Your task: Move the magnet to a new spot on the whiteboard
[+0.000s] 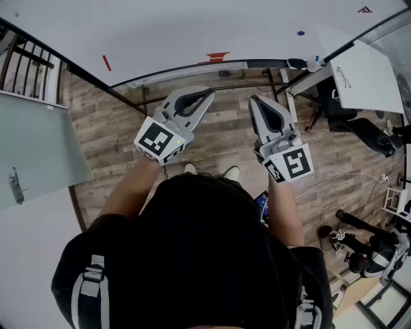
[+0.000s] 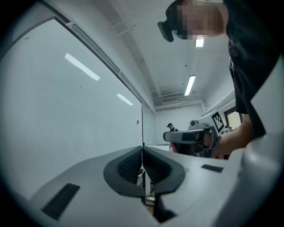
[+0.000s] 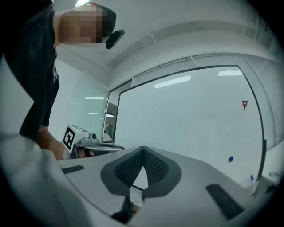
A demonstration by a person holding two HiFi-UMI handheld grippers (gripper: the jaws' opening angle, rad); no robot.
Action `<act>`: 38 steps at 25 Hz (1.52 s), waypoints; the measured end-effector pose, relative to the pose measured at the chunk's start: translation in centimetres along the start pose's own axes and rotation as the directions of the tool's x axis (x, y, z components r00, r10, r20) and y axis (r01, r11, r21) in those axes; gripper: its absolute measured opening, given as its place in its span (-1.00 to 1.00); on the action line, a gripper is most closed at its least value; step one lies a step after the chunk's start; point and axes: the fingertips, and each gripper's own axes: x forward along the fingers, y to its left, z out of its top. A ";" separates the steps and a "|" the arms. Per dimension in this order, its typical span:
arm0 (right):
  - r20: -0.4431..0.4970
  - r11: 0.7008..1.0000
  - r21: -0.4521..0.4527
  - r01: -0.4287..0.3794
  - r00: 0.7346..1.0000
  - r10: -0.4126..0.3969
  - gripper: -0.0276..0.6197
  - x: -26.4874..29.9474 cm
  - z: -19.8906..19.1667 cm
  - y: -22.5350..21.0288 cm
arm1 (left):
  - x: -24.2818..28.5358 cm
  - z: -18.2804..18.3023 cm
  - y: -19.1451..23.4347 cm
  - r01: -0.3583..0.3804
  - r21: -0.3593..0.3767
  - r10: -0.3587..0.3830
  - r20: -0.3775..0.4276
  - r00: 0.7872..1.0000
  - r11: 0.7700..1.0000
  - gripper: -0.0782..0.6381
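A small round blue magnet (image 1: 301, 33) sticks to the whiteboard (image 1: 192, 29) at its far right; the right gripper view shows the magnet (image 3: 230, 158) low on the whiteboard (image 3: 186, 119). My left gripper (image 1: 210, 93) and right gripper (image 1: 253, 99) are held level, side by side, short of the board, and neither touches it. Both are shut with nothing between the jaws, as the left gripper (image 2: 142, 148) and right gripper (image 3: 143, 148) show in their own views. The magnet lies up and to the right of the right gripper.
Red marks (image 1: 218, 56) (image 1: 106, 63) (image 1: 365, 9) dot the board. A tray (image 1: 192, 69) runs under its lower edge. A white table (image 1: 363, 74) stands at the right, a glass panel (image 1: 38, 148) and railing (image 1: 26, 61) at the left. A person (image 2: 171, 127) stands far off.
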 end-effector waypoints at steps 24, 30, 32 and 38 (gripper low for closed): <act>-0.010 0.999 0.049 -0.012 1.000 0.012 -0.92 -8.2 -1.9 -6.3 | 7.6 0.0 -8.9 0.056 0.011 -0.055 -0.005 0.998 0.998 -0.77; -0.006 0.999 0.041 -0.011 1.000 0.011 -0.92 -11.8 -2.0 -10.1 | 11.5 -0.1 -11.4 0.040 -0.060 -0.039 0.018 0.999 0.997 -0.77; -0.005 0.999 0.042 -0.009 1.000 0.009 -0.92 -13.0 -2.1 -11.4 | 12.6 -0.3 -11.8 0.024 -0.088 -0.022 0.025 0.999 0.996 -0.77; 0.004 0.998 0.057 -0.002 1.000 0.002 -0.92 -15.3 -2.2 -15.5 | 15.8 -0.4 -12.6 -0.023 -0.072 0.024 0.005 1.000 0.997 -0.77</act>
